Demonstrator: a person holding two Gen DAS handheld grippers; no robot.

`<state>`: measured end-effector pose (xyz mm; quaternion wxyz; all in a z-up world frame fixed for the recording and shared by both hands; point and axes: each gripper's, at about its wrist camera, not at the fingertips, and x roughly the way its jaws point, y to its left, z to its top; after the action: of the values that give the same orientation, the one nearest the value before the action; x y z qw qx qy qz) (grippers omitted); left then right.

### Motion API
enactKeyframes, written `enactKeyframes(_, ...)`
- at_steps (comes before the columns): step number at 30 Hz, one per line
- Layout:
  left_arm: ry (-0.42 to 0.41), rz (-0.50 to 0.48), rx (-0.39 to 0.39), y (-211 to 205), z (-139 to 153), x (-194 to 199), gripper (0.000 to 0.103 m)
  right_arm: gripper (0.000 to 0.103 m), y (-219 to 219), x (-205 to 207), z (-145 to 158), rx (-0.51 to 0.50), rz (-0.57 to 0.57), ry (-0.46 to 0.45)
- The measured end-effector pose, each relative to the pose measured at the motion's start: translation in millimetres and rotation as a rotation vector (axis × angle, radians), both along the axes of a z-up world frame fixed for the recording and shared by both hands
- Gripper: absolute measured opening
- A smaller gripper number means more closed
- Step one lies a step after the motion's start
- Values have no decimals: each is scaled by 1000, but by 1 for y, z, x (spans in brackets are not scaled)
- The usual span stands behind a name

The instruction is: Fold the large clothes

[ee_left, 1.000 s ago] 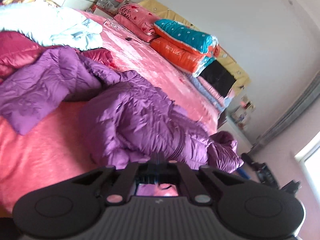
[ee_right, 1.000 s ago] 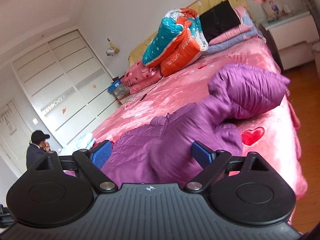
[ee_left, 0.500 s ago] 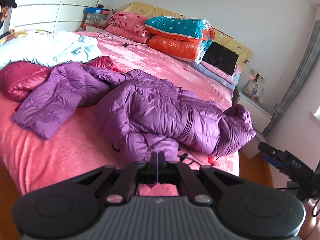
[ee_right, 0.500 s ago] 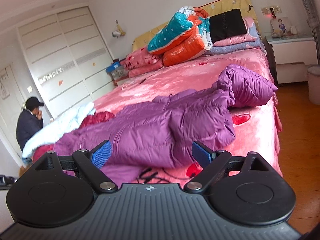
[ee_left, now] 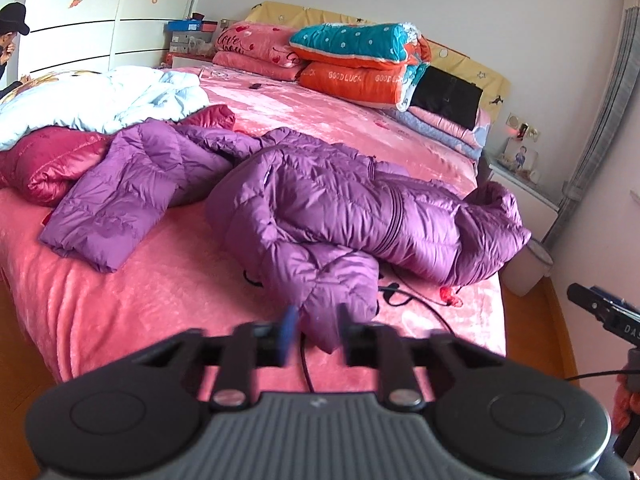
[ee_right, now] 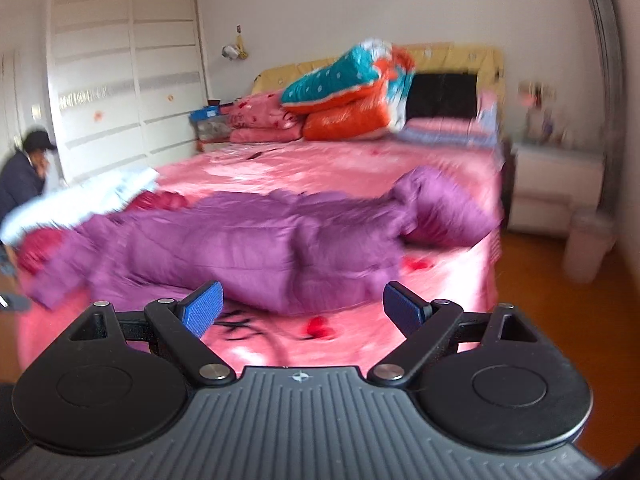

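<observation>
A purple down jacket (ee_left: 320, 208) lies crumpled across the pink bed (ee_left: 160, 296), its hood toward the right edge. One sleeve (ee_left: 336, 284) reaches toward the near edge. My left gripper (ee_left: 316, 330) hangs just in front of that sleeve end. Its jaws are opening and motion-blurred, and the sleeve tip shows in the gap with no pad pressing on it. In the right wrist view the jacket (ee_right: 248, 248) stretches across the bed beyond my right gripper (ee_right: 302, 314). That gripper stands wide open, blue pads (ee_right: 200, 312) apart, with nothing between them.
A dark red jacket (ee_left: 48, 160) and a pale blue quilt (ee_left: 100, 100) lie at the bed's left. Folded quilts (ee_left: 360, 60) are stacked at the headboard. A black cable (ee_left: 416, 304) crosses the bedspread. A person (ee_right: 24, 172) crouches far left. A white bin (ee_left: 532, 268) stands on the floor, right.
The left jaws were shut and now stand apart. Both views have rolled to level. Both grippers have drawn back, so the jacket sits farther off.
</observation>
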<state>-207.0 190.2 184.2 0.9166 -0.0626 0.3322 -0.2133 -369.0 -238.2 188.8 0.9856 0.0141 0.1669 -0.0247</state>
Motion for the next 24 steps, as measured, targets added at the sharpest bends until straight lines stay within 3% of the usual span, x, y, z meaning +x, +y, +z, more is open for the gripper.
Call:
enactKeyframes(1, -2, -9, 5, -3, -2, 1, 46, 103, -5, 5, -3, -41, 6, 13)
enactKeyframes(6, -4, -41, 61, -21, -17, 12, 64, 103, -34, 39, -29, -237, 42, 107)
enactKeyframes(14, 96, -47, 53, -50, -51, 46, 76, 103, -72, 118, -77, -382, 108, 198)
enactKeyframes(24, 199, 39, -66, -65, -88, 99, 85, 103, -91, 222, -122, -514, 179, 223)
